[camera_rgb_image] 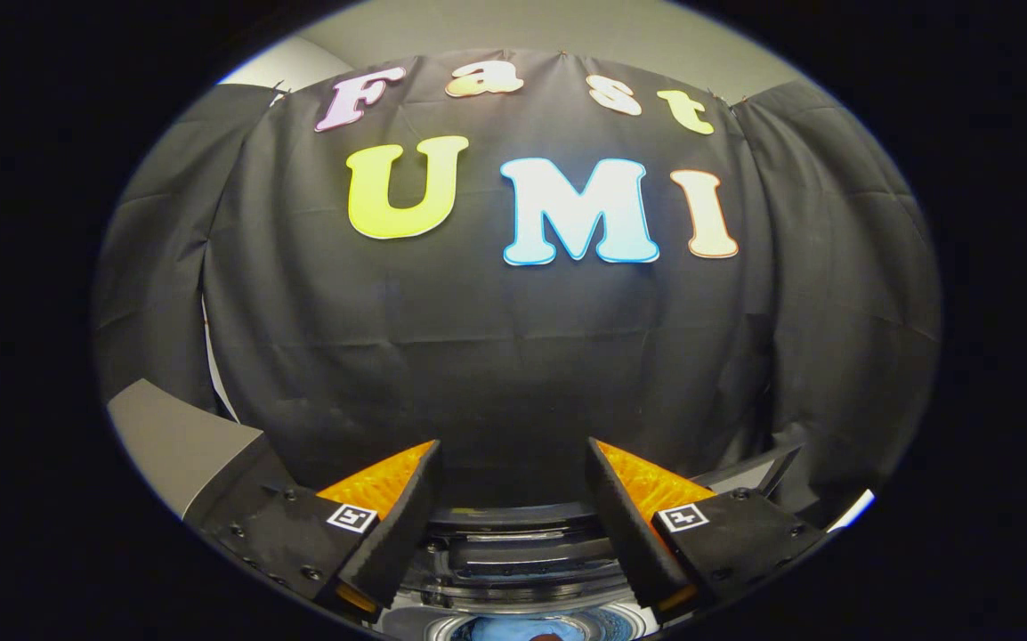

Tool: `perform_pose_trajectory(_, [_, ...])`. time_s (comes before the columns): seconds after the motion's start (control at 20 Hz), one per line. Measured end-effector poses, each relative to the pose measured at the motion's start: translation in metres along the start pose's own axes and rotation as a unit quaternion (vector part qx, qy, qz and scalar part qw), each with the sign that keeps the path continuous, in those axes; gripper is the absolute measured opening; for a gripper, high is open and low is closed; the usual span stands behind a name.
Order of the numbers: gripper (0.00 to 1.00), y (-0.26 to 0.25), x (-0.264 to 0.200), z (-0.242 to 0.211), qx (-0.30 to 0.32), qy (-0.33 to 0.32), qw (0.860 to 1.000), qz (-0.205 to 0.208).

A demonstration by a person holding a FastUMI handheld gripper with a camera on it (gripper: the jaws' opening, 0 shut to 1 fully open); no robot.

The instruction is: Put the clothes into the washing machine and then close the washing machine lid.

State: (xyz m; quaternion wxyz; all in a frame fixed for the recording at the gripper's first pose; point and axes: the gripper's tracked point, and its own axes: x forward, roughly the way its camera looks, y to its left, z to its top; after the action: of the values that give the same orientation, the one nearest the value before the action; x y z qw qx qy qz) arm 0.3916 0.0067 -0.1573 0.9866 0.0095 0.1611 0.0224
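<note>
My gripper is open, with nothing between its fingers, held high and facing the black cloth wall. Below and between the fingers lies the top of the washing machine, with its dark rim and the round drum opening. Inside the drum a bit of blue cloth shows at the very bottom. The raised lid, a grey panel, stands tilted up to the left of the left finger.
The black cloth wall hangs close behind the machine. A thin dark bar slants up beyond the right finger. A light ceiling shows above the cloth.
</note>
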Motion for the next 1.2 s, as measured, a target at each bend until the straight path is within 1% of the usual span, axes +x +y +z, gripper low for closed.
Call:
perform_pose_trajectory(0.25, [0.99,0.0,-0.014,-0.003,0.004,-0.007,1.0,0.008])
perform_pose_trajectory(0.6, [0.99,-0.001,-0.053,-0.011,0.004,-0.041,0.999,0.015])
perform_pose_trajectory(0.9, [0.99,-0.003,-0.089,-0.027,0.003,-0.059,0.998,0.02])
perform_pose_trajectory(1.2, [0.99,-0.004,-0.126,-0.053,-0.001,-0.075,0.997,0.029])
